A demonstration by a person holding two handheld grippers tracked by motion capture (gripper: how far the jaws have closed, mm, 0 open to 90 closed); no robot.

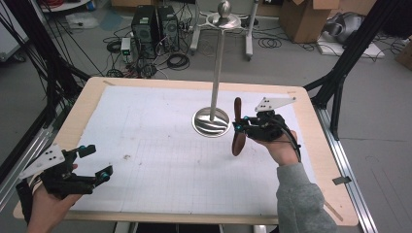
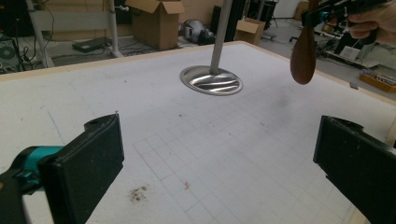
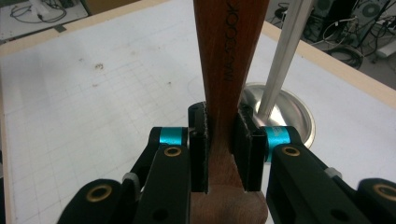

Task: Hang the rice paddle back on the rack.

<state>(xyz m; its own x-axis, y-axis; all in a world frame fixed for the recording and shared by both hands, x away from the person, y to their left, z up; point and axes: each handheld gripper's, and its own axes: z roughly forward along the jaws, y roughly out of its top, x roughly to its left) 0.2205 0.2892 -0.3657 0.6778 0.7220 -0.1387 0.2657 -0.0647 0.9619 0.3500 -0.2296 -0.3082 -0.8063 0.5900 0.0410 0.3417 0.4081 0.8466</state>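
Note:
A brown wooden spoon (image 1: 236, 143) hangs above the white gridded mat, its bowl end down, just right of a metal stand's round base (image 1: 211, 122). My right gripper (image 1: 239, 127) is shut on the spoon's handle (image 3: 229, 60), and in the right gripper view both pads press its sides. In the left gripper view the spoon's bowl (image 2: 302, 53) shows at the upper right, clear of the mat. My left gripper (image 1: 97, 161) rests near the table's front left corner. Its jaws stand wide apart with nothing between them (image 2: 219, 163).
The stand's thin pole (image 1: 217, 73) rises from its base to a dish and ball top (image 1: 224, 8). The mat (image 1: 145, 145) lies on a wood-edged table (image 1: 85, 97). Beyond the far edge are computer towers (image 1: 155, 24), cables and cardboard boxes (image 1: 311, 17).

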